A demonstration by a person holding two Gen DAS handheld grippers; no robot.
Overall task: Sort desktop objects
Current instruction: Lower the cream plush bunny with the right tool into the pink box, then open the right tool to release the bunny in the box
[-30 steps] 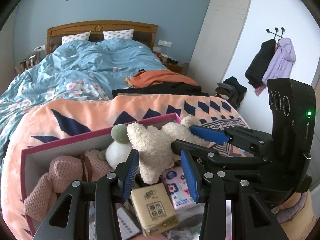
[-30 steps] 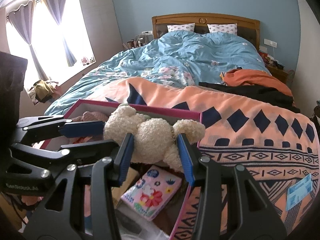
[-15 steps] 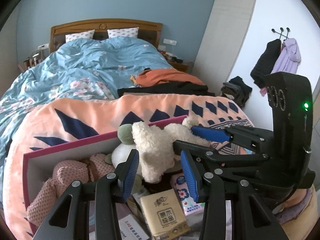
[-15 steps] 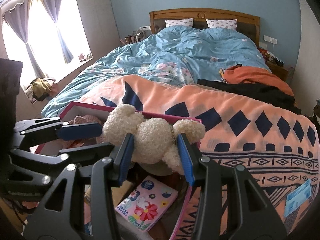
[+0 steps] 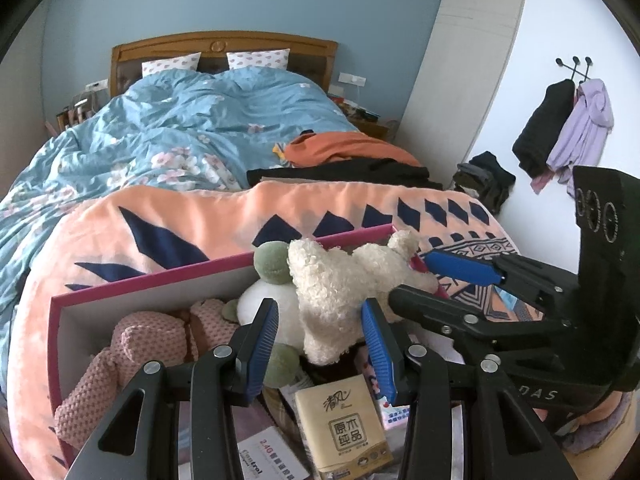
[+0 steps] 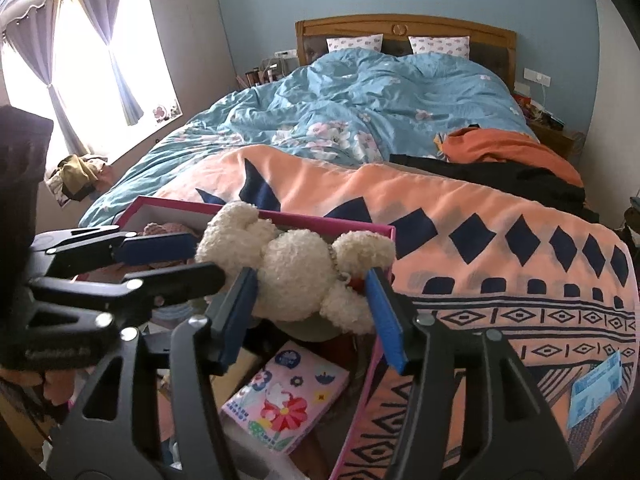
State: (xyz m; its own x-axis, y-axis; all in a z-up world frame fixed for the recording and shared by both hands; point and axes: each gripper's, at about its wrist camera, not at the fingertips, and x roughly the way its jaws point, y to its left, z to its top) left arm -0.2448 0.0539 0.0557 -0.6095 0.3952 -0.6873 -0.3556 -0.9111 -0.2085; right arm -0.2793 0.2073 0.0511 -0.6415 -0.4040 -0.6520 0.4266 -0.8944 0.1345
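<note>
Mostly sorted: the pink-rimmed box (image 5: 152, 286) on the bed held several toys, and the cream plush bear (image 6: 296, 276) hung over it between the opening right gripper (image 6: 310, 312) and narrow, empty left gripper (image 5: 320, 346).

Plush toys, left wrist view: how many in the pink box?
3: cream bear at the far-right corner, white-and-green one left of it, pink knit one at the left end. More may be buried.
</note>
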